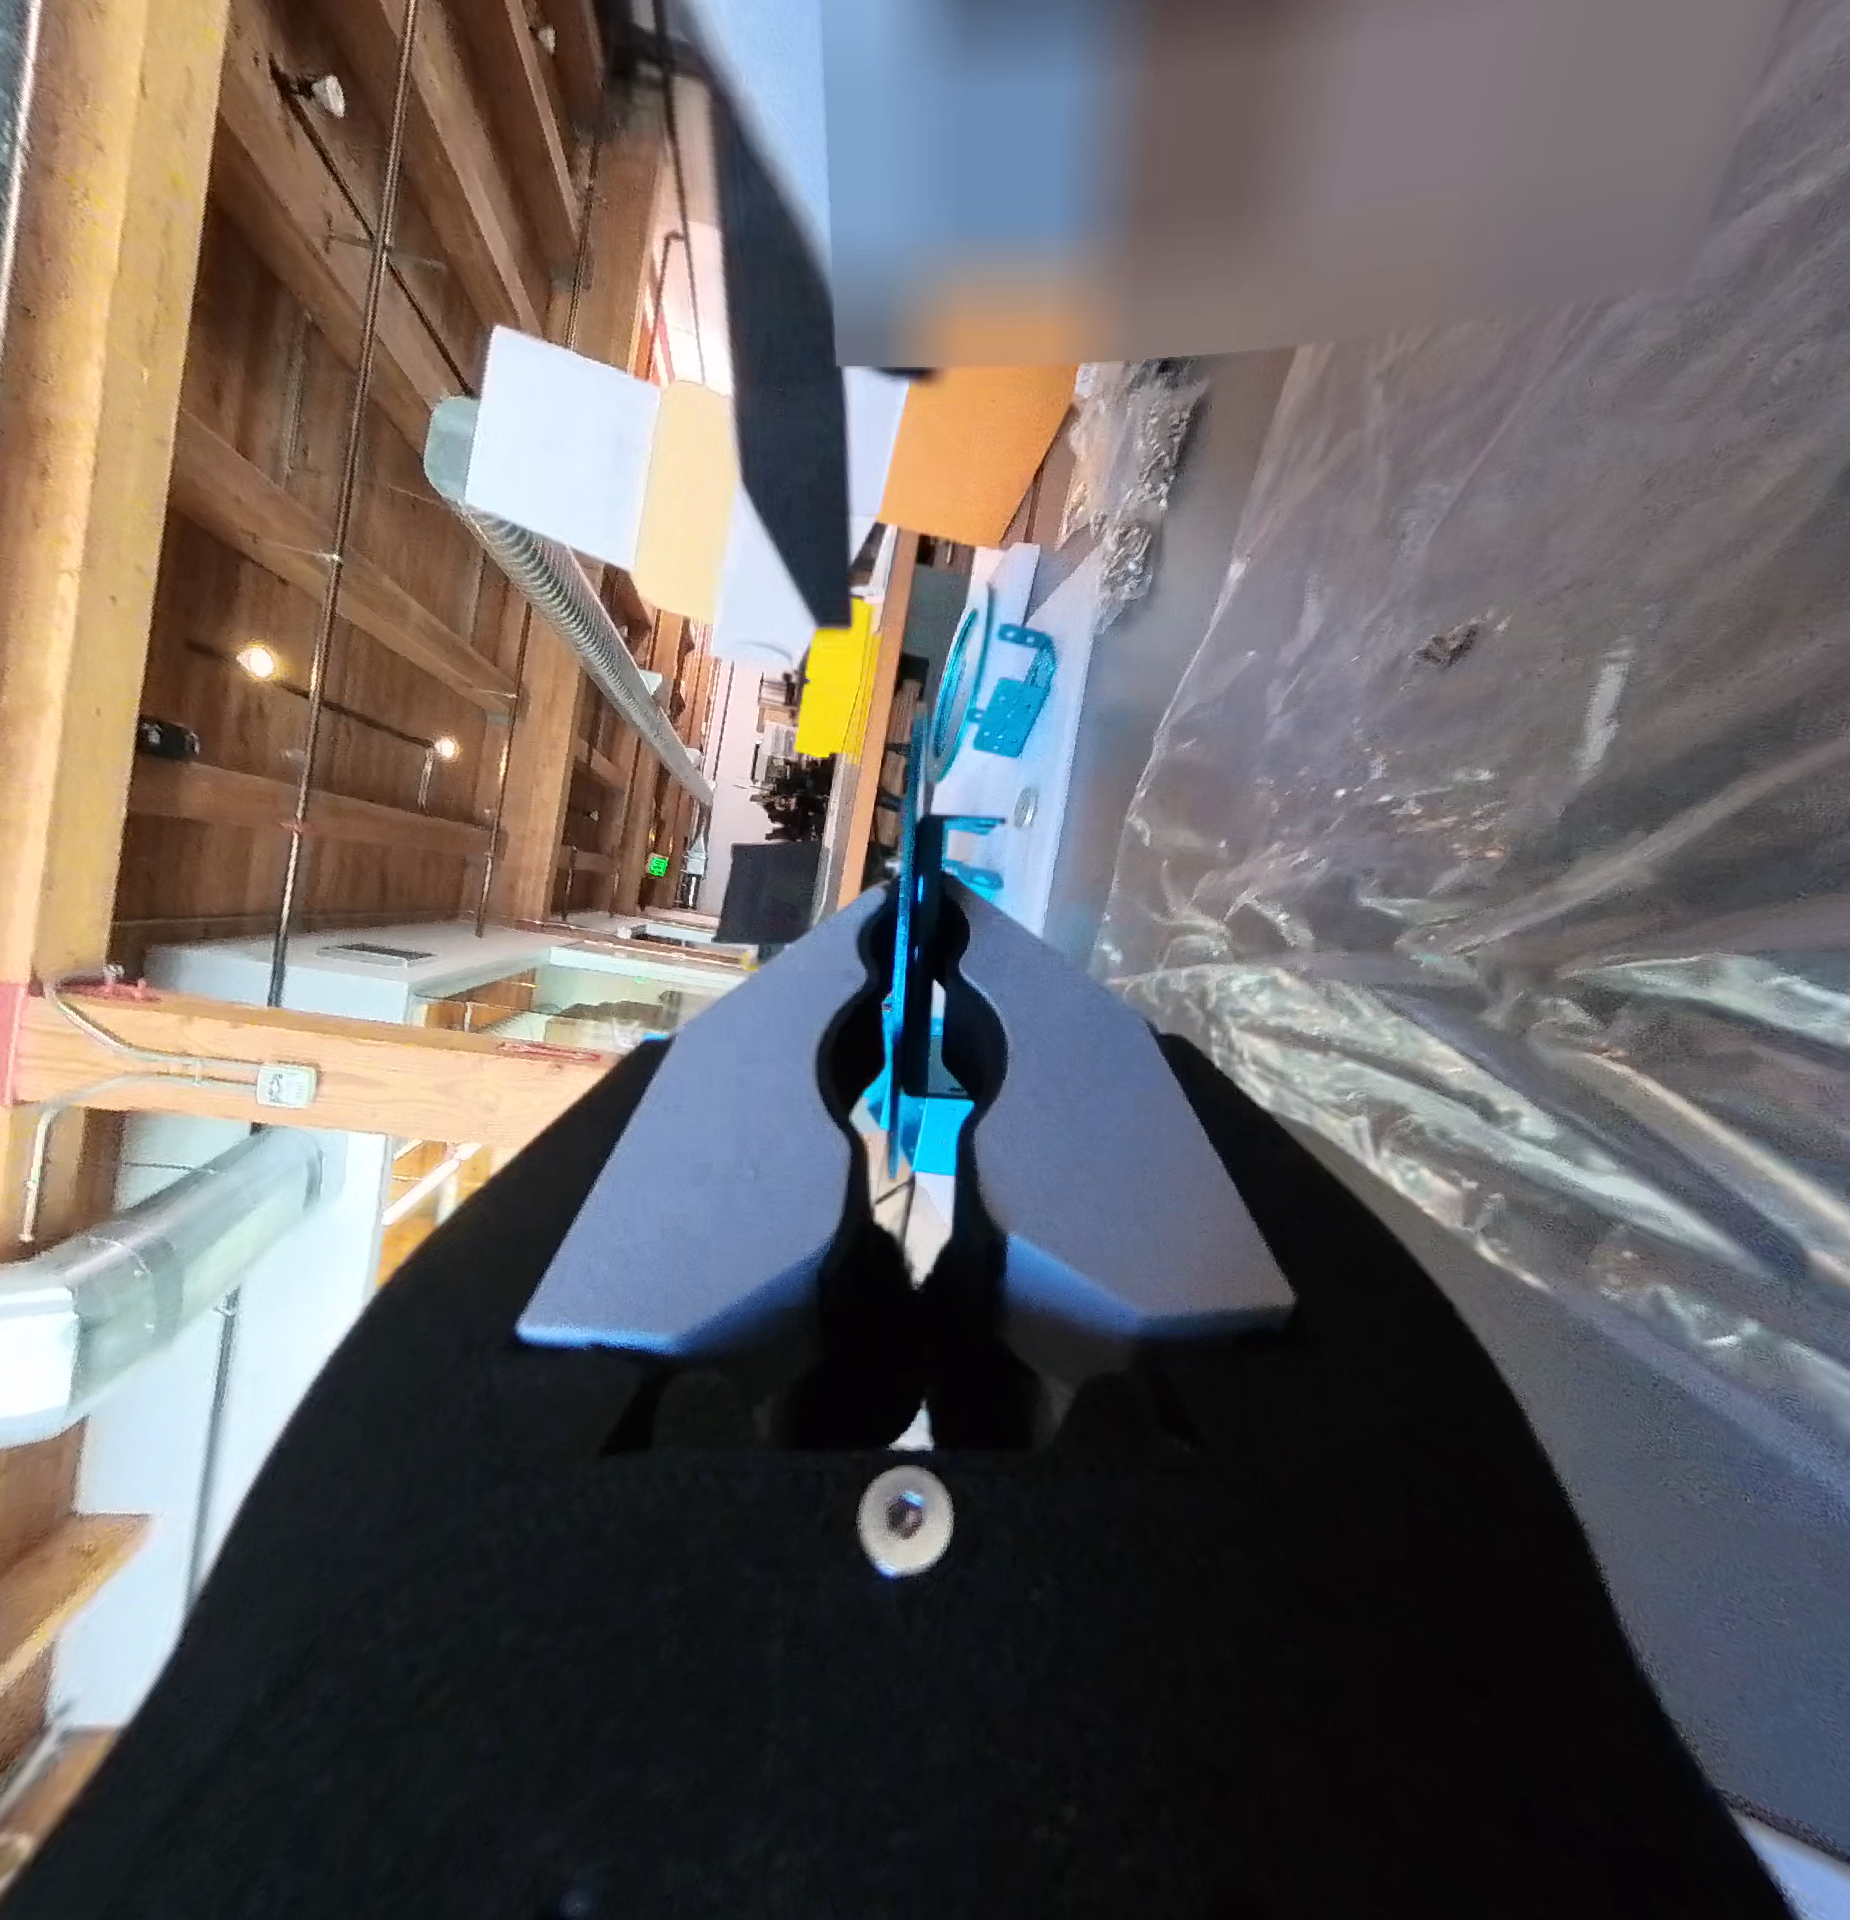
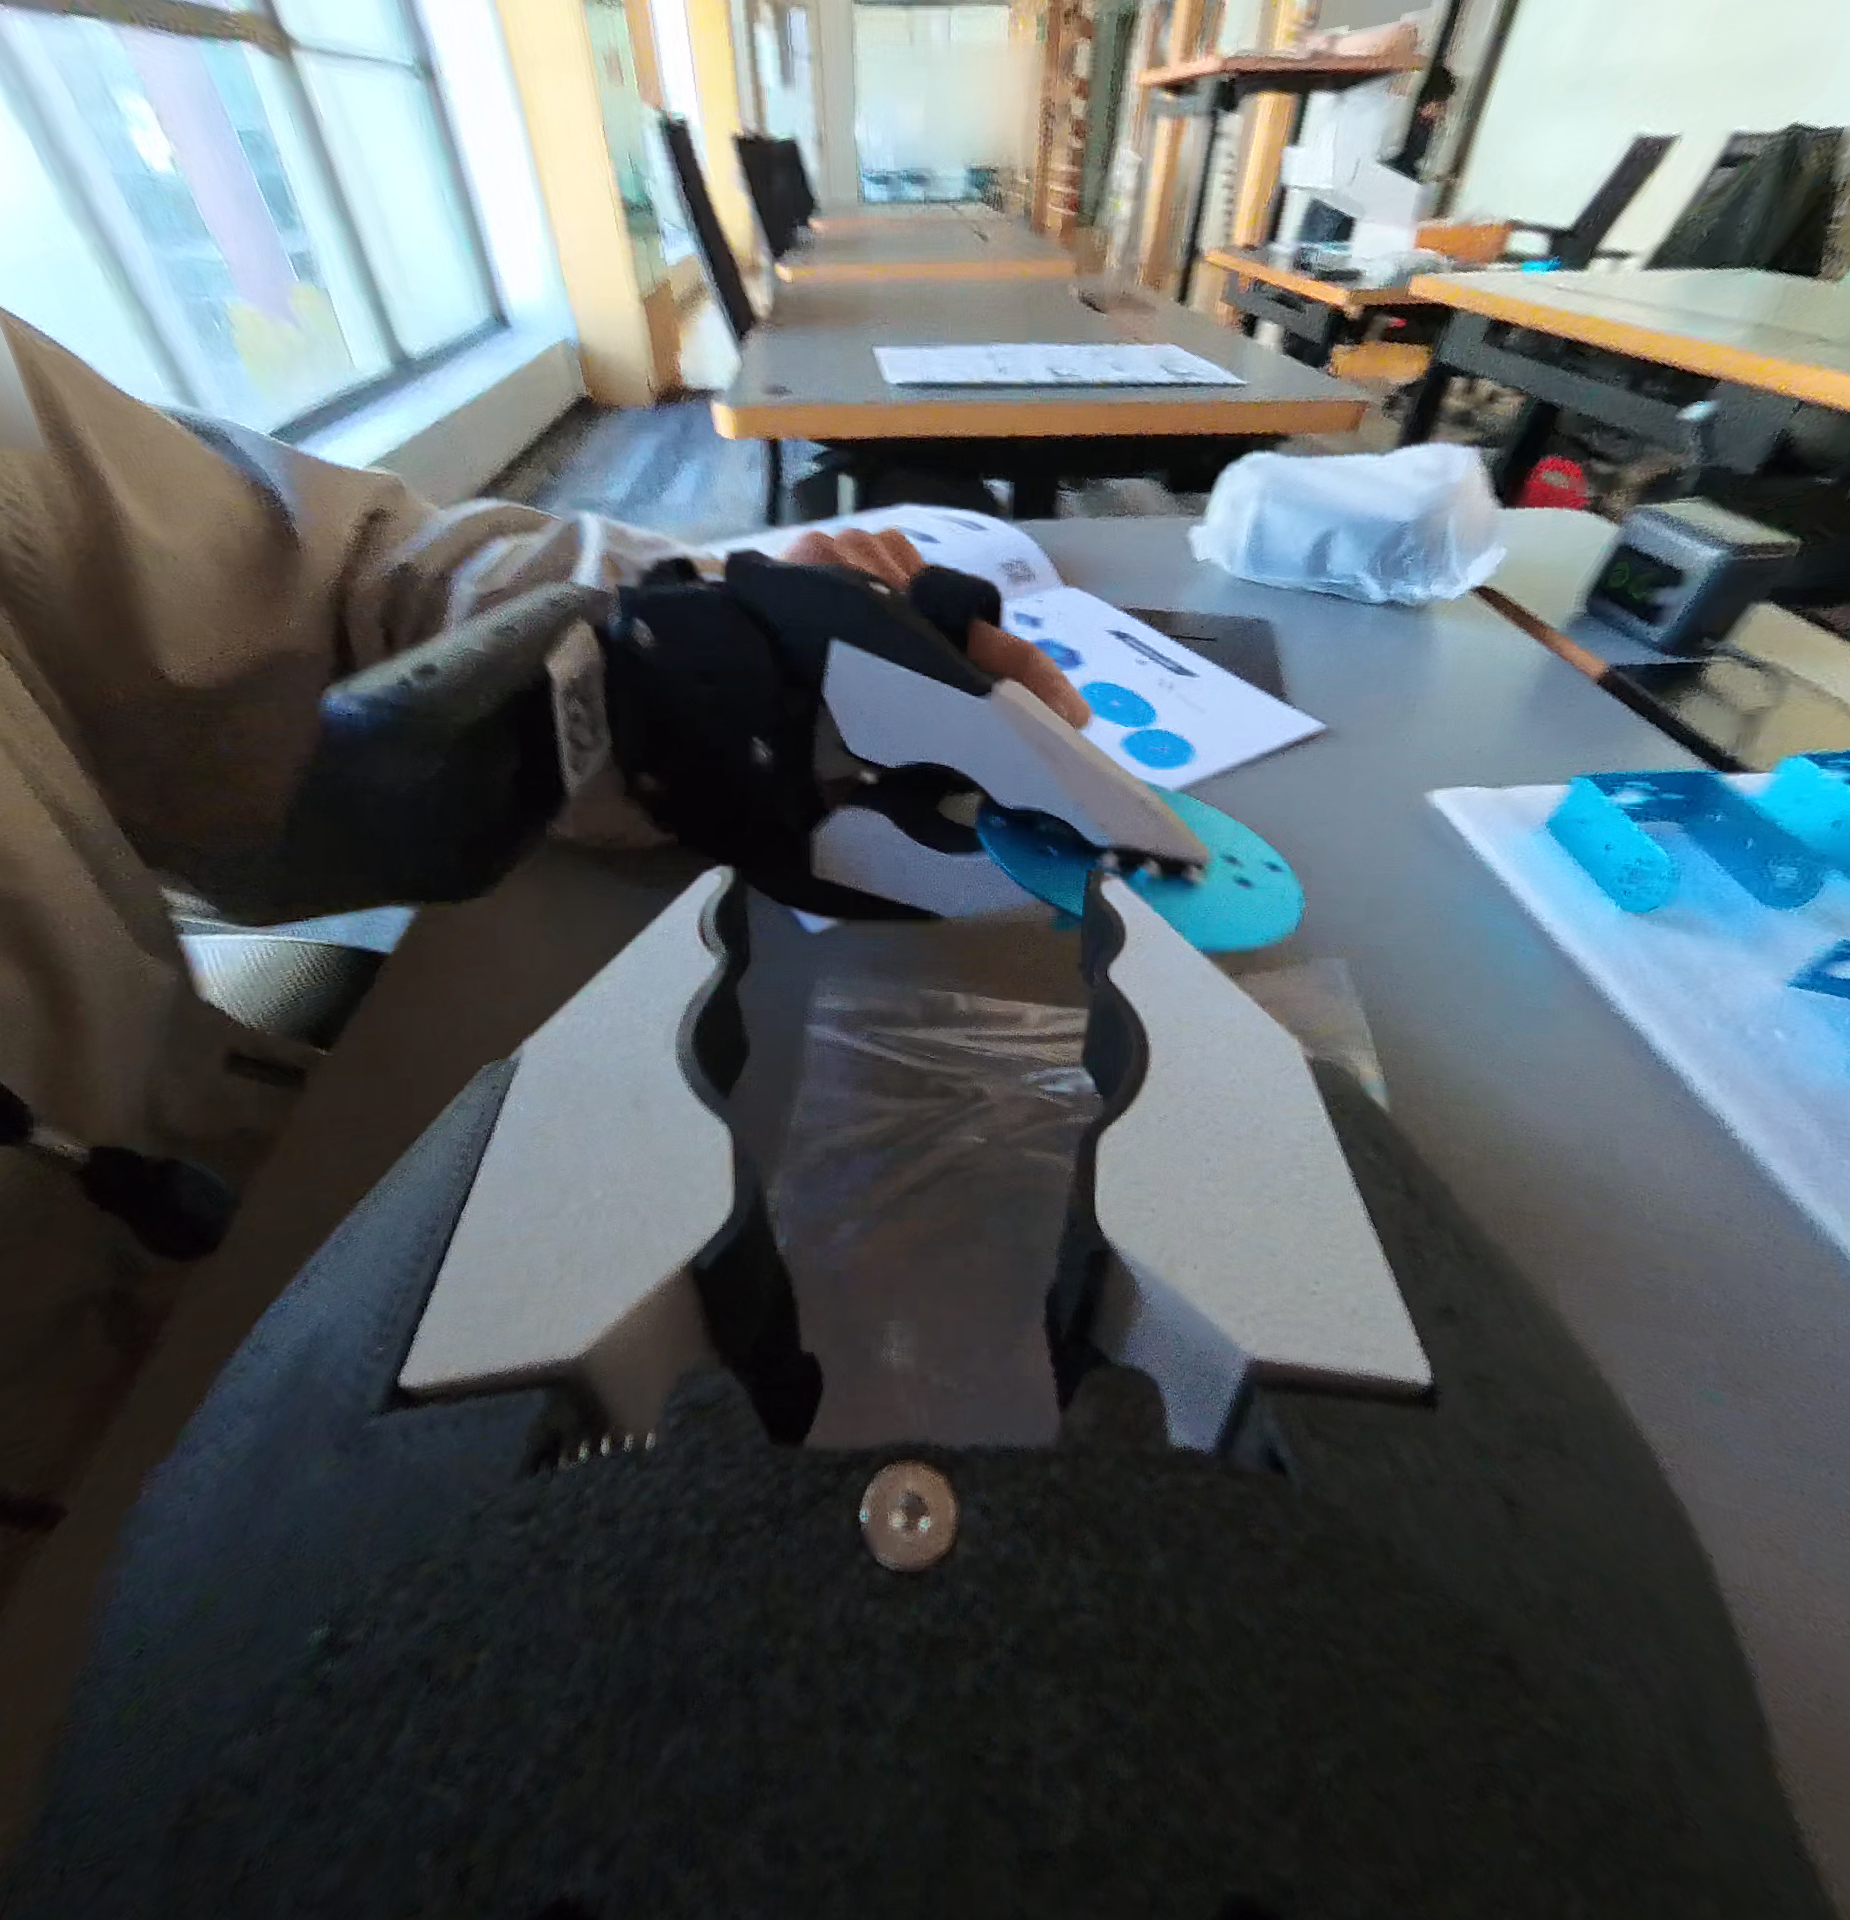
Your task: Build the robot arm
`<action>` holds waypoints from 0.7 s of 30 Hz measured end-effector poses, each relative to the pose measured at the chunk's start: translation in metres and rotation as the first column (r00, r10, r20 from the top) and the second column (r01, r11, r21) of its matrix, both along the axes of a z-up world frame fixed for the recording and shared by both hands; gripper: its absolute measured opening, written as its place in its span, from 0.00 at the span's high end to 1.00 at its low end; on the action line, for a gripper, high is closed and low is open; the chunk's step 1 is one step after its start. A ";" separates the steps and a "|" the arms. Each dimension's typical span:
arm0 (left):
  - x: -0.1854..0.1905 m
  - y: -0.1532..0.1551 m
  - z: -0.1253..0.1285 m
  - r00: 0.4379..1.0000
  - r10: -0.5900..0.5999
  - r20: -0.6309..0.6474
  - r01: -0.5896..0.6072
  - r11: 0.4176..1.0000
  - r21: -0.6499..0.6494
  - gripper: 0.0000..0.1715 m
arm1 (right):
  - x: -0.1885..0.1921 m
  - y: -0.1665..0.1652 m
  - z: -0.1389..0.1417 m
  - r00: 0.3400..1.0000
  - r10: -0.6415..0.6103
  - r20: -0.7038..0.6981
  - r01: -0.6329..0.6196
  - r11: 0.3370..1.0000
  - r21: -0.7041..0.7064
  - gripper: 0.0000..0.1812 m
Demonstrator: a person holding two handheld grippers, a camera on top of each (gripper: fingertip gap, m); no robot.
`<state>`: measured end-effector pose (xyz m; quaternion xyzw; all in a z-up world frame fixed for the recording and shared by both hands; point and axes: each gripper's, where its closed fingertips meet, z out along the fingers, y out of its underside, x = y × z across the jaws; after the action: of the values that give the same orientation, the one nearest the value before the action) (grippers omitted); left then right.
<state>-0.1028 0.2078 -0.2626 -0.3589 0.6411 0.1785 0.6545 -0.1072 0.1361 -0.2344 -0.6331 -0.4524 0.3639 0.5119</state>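
Left wrist view: the camera is rolled onto its side, so the wooden ceiling beams run down the left edge and a table (image 1: 1082,665) stands on end at right. The left gripper (image 1: 916,914) has its jaws drawn together on a thin blue disc (image 1: 908,966), seen edge-on between the fingertips. Beyond it, on a white tray (image 1: 1066,727), lie blue perforated brackets (image 1: 1014,701). Crumpled clear plastic sheeting (image 1: 1523,831) fills the right side. No brand or legible writing on the gripper.

Right wrist view: the right gripper (image 2: 910,914) is level, its jaws standing wide apart with nothing between them; a clear plastic sheet (image 2: 931,1081) lies on the grey table (image 2: 1420,935) beneath the gap. Ahead, the left gripper (image 2: 1160,857) is gripped in a person's hand (image 2: 879,561), forearm in a tan sleeve (image 2: 225,623), entering from the left and tilted down to the right. Its fingers pinch the blue disc (image 2: 1227,899), which is round, perforated and held just above the table surface. A printed instruction sheet (image 2: 1139,686) with blue diagrams lies behind; its print is too blurred to read. A white tray (image 2: 1679,935) at right carries blue brackets (image 2: 1731,821). A white plastic-wrapped bundle (image 2: 1347,525) and a small grey device (image 2: 1679,582) with a lit display sit farther back.
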 end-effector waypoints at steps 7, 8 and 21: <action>0.001 -0.002 0.005 0.989 -0.045 0.139 0.079 0.966 -0.247 0.99 | 0.020 0.030 0.002 0.976 -0.198 0.089 0.176 0.962 0.209 0.75; 0.001 -0.003 0.006 0.985 -0.055 0.162 0.099 0.955 -0.281 0.99 | 0.020 0.033 -0.002 0.970 -0.217 0.113 0.182 0.949 0.257 0.75; 0.007 -0.037 0.023 0.870 -0.217 0.442 0.467 0.651 -0.599 0.99 | 0.025 0.031 -0.002 0.988 -0.147 0.043 0.133 0.963 0.235 0.90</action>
<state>-0.0953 0.1706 -0.2397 -0.4706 0.5975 -0.2642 0.5931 -0.0827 0.1673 -0.2367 -0.6101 -0.4609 0.2525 0.5929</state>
